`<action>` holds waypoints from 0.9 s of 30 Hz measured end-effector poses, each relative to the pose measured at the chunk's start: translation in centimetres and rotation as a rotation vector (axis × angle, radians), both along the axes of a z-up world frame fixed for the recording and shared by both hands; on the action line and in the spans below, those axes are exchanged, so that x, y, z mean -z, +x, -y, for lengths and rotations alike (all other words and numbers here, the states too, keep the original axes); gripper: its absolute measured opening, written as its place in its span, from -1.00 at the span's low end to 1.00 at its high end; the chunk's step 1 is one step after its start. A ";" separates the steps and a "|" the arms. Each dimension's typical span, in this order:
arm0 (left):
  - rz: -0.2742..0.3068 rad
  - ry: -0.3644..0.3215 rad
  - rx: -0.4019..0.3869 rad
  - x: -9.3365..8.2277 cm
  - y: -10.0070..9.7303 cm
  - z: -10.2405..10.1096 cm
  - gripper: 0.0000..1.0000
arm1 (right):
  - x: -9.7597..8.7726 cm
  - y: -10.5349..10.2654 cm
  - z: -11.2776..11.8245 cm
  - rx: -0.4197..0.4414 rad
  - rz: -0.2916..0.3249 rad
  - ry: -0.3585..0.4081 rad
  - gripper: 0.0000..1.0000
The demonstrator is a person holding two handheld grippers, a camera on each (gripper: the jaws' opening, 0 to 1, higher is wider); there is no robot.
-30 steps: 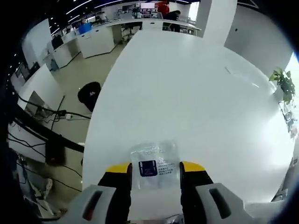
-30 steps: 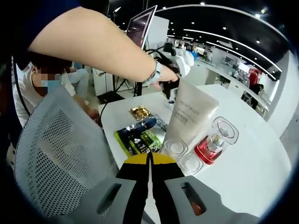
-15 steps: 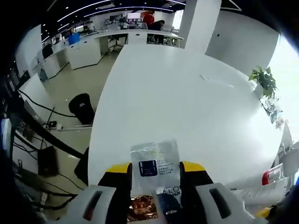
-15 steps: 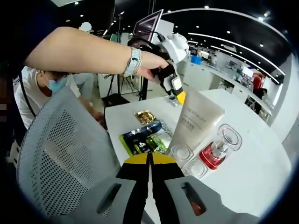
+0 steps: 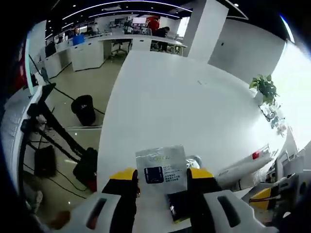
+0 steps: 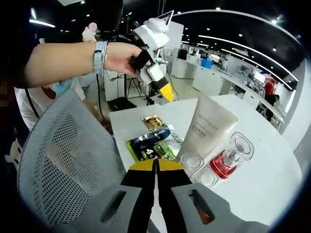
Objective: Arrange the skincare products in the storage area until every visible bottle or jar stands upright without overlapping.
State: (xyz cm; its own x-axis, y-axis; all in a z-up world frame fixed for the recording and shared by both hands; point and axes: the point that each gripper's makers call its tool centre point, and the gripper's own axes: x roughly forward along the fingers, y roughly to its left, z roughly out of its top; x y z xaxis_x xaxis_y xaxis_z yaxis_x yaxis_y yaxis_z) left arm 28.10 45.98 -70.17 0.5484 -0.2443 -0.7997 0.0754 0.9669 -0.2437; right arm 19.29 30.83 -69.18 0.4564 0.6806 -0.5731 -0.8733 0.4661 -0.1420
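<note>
My left gripper point(image 5: 161, 180) pinches a flat, glossy clear sachet point(image 5: 161, 169) above the smooth white table point(image 5: 184, 111). My right gripper point(image 6: 156, 167) is pressed together, empty. Ahead of it stand a matte white tube point(image 6: 207, 130) and a clear-cased red bottle point(image 6: 231, 156); crinkled foil packets point(image 6: 151, 141) lie flat beside them, print unreadable.
</note>
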 end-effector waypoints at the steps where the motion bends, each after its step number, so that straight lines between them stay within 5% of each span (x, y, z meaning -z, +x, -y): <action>1: -0.010 0.006 -0.007 0.4 -0.5 -0.4 -0.17 | 0.0 0.0 0.0 0.000 0.000 0.000 -1.00; 10: -0.114 0.007 -0.026 3.1 -4.1 -1.5 -0.17 | 0.0 0.0 -0.1 -0.005 0.006 -0.003 -1.00; 27: -0.334 0.066 0.015 8.6 -6.8 -1.4 -0.17 | 0.0 0.0 -0.1 -0.006 0.006 -0.006 -1.00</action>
State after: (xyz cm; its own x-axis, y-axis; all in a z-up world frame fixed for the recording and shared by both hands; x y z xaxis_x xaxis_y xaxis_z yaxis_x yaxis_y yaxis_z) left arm 21.34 47.43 -78.73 0.2503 -0.1922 -0.9489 0.0166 0.9808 -0.1943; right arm 19.31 30.98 -69.20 0.4558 0.6797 -0.5747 -0.8752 0.4600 -0.1501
